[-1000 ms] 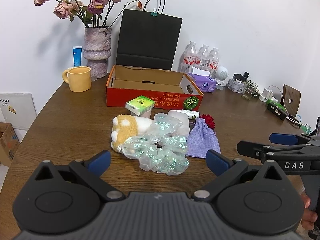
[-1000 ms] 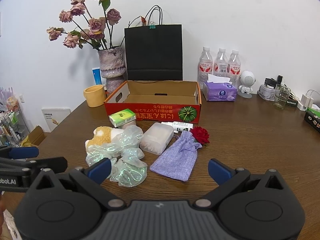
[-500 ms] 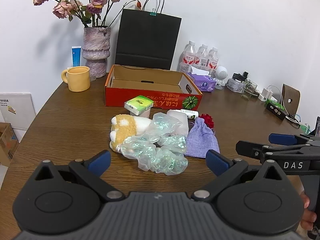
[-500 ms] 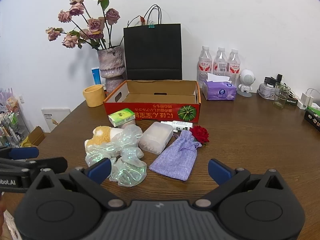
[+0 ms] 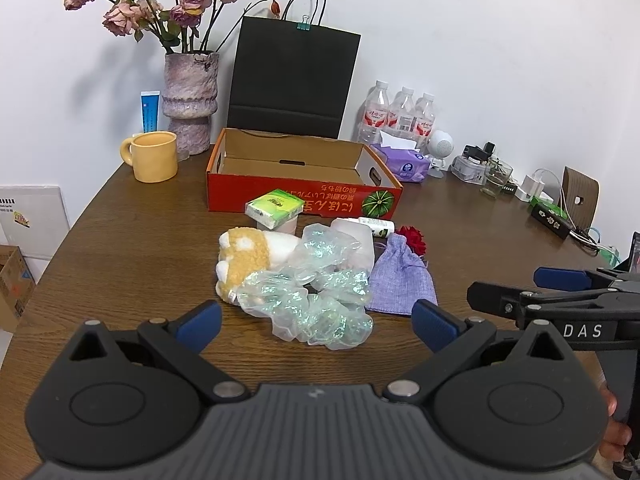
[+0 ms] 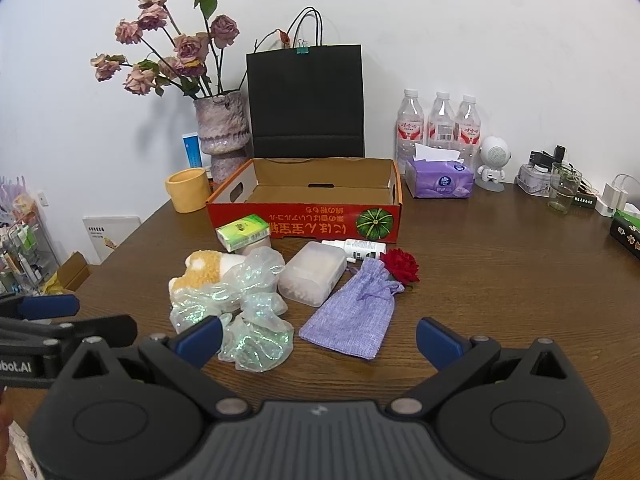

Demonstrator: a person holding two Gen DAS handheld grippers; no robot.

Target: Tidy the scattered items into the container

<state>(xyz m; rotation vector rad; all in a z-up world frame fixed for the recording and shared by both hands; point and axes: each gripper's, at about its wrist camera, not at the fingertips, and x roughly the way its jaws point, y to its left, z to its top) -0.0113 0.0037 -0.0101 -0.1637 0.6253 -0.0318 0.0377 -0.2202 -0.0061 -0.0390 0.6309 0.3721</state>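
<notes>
Your counter (image 5: 120, 240) carries everything, and since a second ago the whole scene has only slid slightly in both views; nothing on it has changed place. The red cardboard box (image 6: 304, 216) stands open and empty toward the back, in front of the black paper bag (image 6: 305, 100) and beside the vase (image 6: 222, 132) of dried roses. The yellow mug (image 5: 154, 156) sits left of the box, the purple tissue pack (image 6: 439, 180) right of it.

Just in front of the box lies the scattered pile. The crinkled clear wrap (image 5: 312, 304) sprawls nearest you, draped partly over the plush toy (image 5: 244, 256). The purple pouch (image 6: 352, 316) lies to the right of the wrap, its drawstring neck touching the red flower (image 6: 400, 266). The frosted plastic case (image 6: 312, 272) rests between toy and pouch. The green tissue packet (image 6: 242, 232) sits on top of a small tub, close against the box front, and the small white bottle (image 6: 360, 246) lies on its side behind the case.

Your left gripper (image 5: 316, 322) hovers low before the wrap with its jaws spread wide, holding nothing, as before. Your right gripper (image 6: 318, 338) hovers just short of the pouch, likewise spread wide and empty, unchanged.
</notes>
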